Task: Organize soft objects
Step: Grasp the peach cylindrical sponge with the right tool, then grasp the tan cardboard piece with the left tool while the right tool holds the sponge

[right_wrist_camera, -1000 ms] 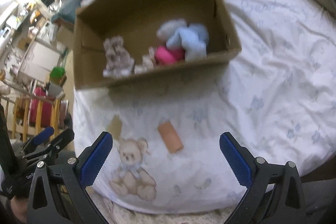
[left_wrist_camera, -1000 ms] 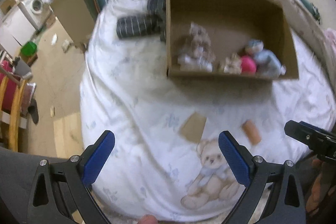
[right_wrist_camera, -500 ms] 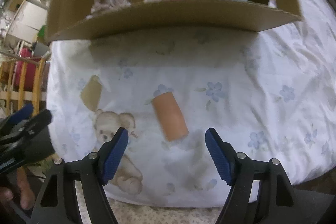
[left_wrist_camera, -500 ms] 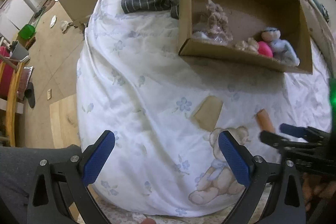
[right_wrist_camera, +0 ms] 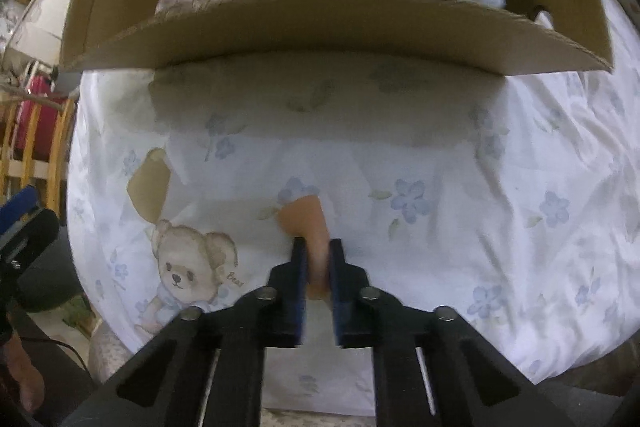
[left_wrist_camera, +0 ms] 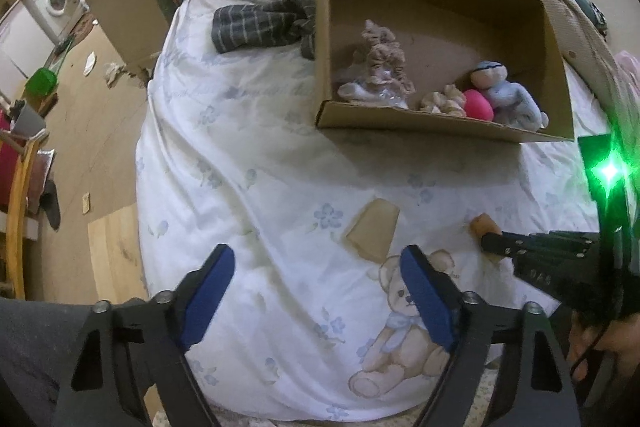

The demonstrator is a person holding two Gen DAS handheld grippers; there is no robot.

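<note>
An orange soft roll lies on the white flowered bed sheet, and my right gripper is shut on its near end, squeezing it. From the left wrist view the roll peeks out beyond the right gripper. My left gripper hovers over the sheet with its jaws closing and nothing between them. A tan cardboard piece lies just past its right finger. The cardboard box holds a brown plush, a pink ball and a blue plush.
A dark striped cloth lies left of the box. A teddy bear print marks the sheet near the bed's edge. Left of the bed are bare floor, a second carton, a green tub and a wooden chair.
My right gripper came down over the orange roll and shut on it. My left gripper's jaws have narrowed somewhat.
</note>
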